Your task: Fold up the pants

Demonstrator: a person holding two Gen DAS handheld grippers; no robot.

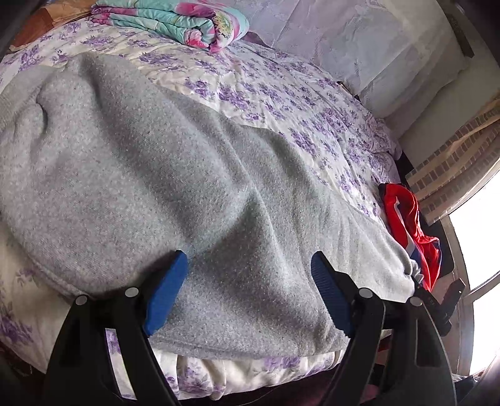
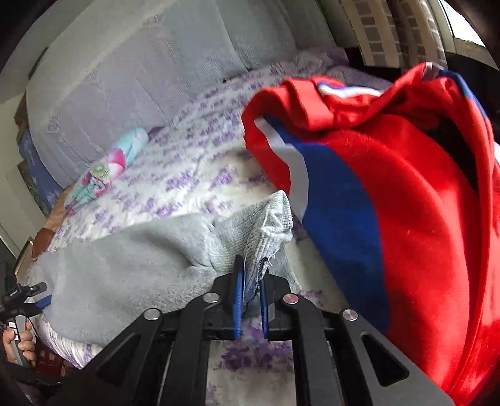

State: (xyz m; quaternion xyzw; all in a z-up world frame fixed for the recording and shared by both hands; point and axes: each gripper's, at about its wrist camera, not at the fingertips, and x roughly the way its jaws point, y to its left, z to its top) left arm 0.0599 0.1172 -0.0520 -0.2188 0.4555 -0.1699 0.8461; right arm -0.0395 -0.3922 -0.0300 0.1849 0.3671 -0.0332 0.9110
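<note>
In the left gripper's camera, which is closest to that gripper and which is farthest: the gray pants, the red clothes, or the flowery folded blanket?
1. Gray pants: right at the open left gripper, between its fingers.
2. Red clothes: off to the right, by the bed's edge.
3. Flowery folded blanket: farthest, at the top, across the bed.

Floral-quilted bed (image 1: 281, 90) — grey pants (image 1: 156, 175), red garment (image 1: 409, 225), folded blanket (image 1: 184, 22)
</note>
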